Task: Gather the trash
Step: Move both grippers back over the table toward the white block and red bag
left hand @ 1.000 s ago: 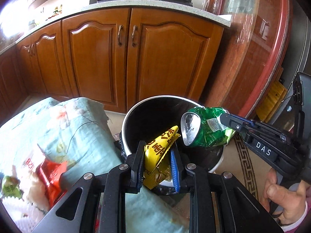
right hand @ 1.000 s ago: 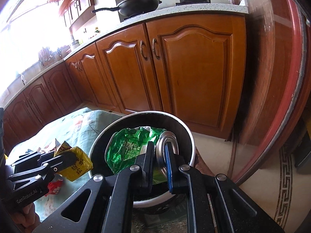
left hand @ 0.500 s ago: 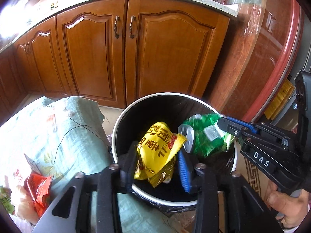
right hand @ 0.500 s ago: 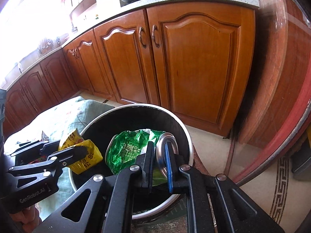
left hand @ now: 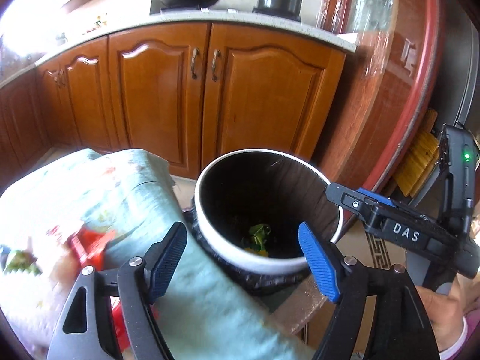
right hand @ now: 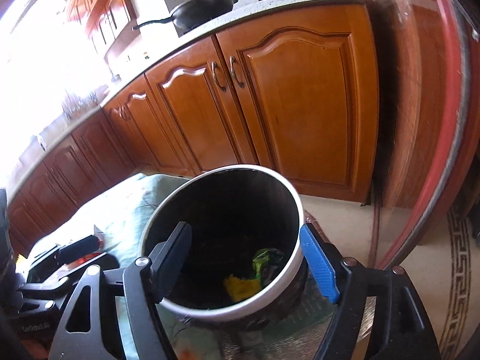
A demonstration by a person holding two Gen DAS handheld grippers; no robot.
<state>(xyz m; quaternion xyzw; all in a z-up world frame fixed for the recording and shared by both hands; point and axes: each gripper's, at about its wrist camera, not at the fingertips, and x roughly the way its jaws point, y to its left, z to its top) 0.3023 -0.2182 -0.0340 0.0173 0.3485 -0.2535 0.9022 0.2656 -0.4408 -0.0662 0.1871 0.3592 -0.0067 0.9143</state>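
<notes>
the left gripper [left hand: 241, 255] hangs over the near rim of the round white-rimmed bin with a black liner [left hand: 210, 234]; its jaws are spreading and nothing sits between the black pad and the blue pad. the right gripper [right hand: 244, 259] is poised over the same bin, jaws likewise opening and empty; in the left wrist view only its black side with white letters reaches over the bin's right rim.

deep at the bin's bottom lie the crumpled green can [right hand: 264, 262] and the yellow snack wrapper [right hand: 241, 288], both dim and partly cut off by the near wall; print on them cannot be read.

left of the bin, a pale green woven sack [left hand: 126, 198] covers a surface and touches the bin's left side. on it the red wrapper [left hand: 90, 246] and green scraps [left hand: 21, 265] near the left edge are smeared by blur. the hand [left hand: 441, 312] holding the right gripper is cropped at the lower right corner.
</notes>
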